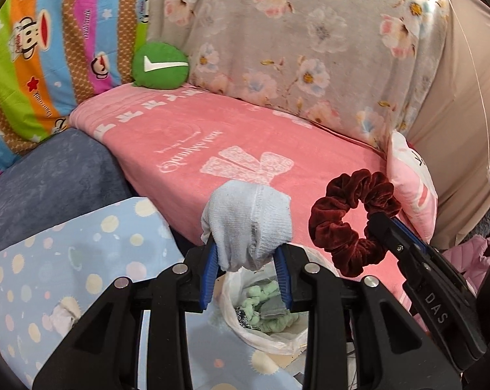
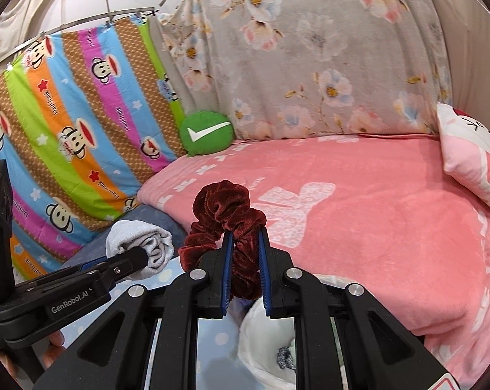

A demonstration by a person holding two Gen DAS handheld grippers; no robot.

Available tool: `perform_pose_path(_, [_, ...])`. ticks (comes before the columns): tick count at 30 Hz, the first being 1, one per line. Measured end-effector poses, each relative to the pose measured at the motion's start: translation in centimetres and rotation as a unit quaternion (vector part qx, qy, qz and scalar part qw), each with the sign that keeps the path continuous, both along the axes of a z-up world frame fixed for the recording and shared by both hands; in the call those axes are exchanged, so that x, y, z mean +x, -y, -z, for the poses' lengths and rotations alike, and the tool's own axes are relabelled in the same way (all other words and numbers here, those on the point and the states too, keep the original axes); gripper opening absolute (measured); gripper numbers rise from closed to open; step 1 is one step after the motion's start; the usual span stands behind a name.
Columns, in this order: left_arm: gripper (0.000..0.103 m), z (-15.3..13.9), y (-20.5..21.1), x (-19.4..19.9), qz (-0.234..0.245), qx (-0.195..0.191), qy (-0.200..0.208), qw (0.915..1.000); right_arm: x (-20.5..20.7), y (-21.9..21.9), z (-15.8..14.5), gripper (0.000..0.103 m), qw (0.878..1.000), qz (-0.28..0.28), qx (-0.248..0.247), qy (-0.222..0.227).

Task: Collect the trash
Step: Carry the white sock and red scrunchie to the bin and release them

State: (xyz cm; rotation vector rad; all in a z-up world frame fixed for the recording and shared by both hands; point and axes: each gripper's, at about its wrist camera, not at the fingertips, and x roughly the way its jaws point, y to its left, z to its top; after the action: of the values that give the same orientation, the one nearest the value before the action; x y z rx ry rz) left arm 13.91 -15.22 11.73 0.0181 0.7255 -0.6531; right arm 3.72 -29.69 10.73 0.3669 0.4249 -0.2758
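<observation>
Left wrist view: my left gripper (image 1: pixel 248 261) pinches a pale sock (image 1: pixel 246 221) above the plastic bag (image 1: pixel 264 334); my right gripper (image 2: pixel 245 260) clamps a maroon scrunchie (image 2: pixel 225 214) beside it. Releasing off-centre risks either missing the bag's mouth.

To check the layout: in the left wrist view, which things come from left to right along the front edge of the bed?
Dotted blue cloth → pale blue sock in the left gripper → dark red scrunchie → right gripper.

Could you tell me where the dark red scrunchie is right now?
The scrunchie is clamped in the right gripper, above the white bag, right of the sock.
</observation>
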Motion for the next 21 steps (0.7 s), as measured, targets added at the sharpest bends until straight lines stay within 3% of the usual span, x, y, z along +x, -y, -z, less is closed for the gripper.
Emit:
perform_pose_path(18, [0.031,2.2,5.0,-0.7,0.050,0.026,-0.013,0.9983,-1.5,4.0,2.7,0.014,0.999,0.039,0.012,-0.024])
perform_pose_path(20, [0.032,2.4,5.3,-0.7,0.051,0.026,-0.014,0.9982,-1.4,4.1,3.0,0.015,0.999,0.042,0.012,-0.027])
perform_pose_path(21, [0.037,2.5,5.4,-0.7,0.054,0.023,-0.013,0.9982,-1.3,4.2,3.1,0.020,0.999,0.044,0.011,-0.028])
